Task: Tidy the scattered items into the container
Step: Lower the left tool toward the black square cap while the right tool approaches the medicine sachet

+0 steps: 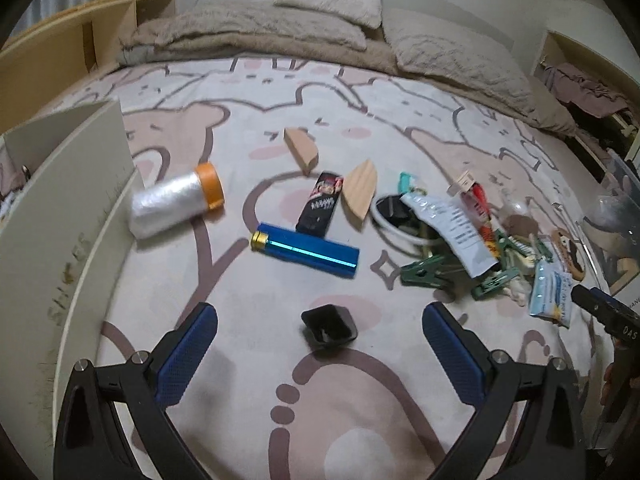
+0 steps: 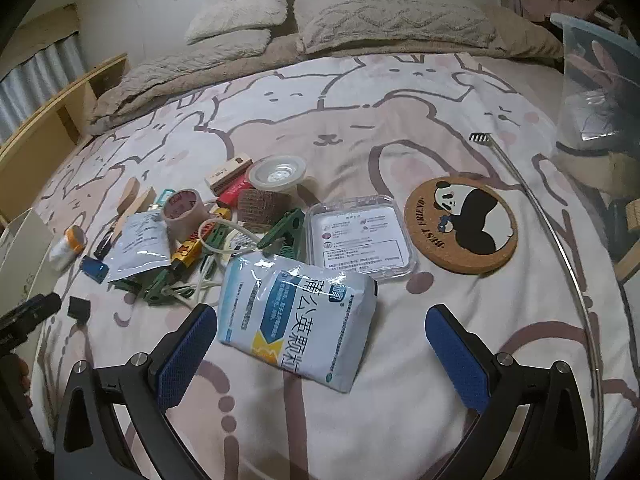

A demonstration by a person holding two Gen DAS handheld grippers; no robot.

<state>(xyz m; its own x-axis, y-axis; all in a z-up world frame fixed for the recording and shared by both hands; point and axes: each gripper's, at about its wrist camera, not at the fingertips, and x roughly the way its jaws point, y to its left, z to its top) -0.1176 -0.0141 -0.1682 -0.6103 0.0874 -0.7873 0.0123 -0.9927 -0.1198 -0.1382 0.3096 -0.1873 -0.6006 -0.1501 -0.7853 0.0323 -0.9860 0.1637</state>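
Observation:
Scattered items lie on a bed sheet point(image 1: 280, 380) printed with bears. My left gripper point(image 1: 321, 312) is open just above the sheet, with a small black tray point(image 1: 330, 326) between its fingertips, untouched. Beyond it lie a blue bar-shaped case point(image 1: 308, 250), a film roll with an orange end point(image 1: 176, 200), a black pack point(image 1: 322, 208) and two wooden pieces point(image 1: 302, 150). My right gripper point(image 2: 320, 315) is open around a white and blue sachet pack point(image 2: 304, 312), which lies flat near its left finger. A clear plastic bin point(image 2: 592, 80) stands at the right.
A heap of green clips point(image 2: 160, 284), a tape roll point(image 2: 184, 212), cords and packets sits left of centre. A clear flat case point(image 2: 360, 236), a panda coaster point(image 2: 460, 228) and a long metal scratcher point(image 2: 540, 216) lie right. A white shoebox point(image 1: 60, 200) stands left. Pillows point(image 2: 240, 12) lie behind.

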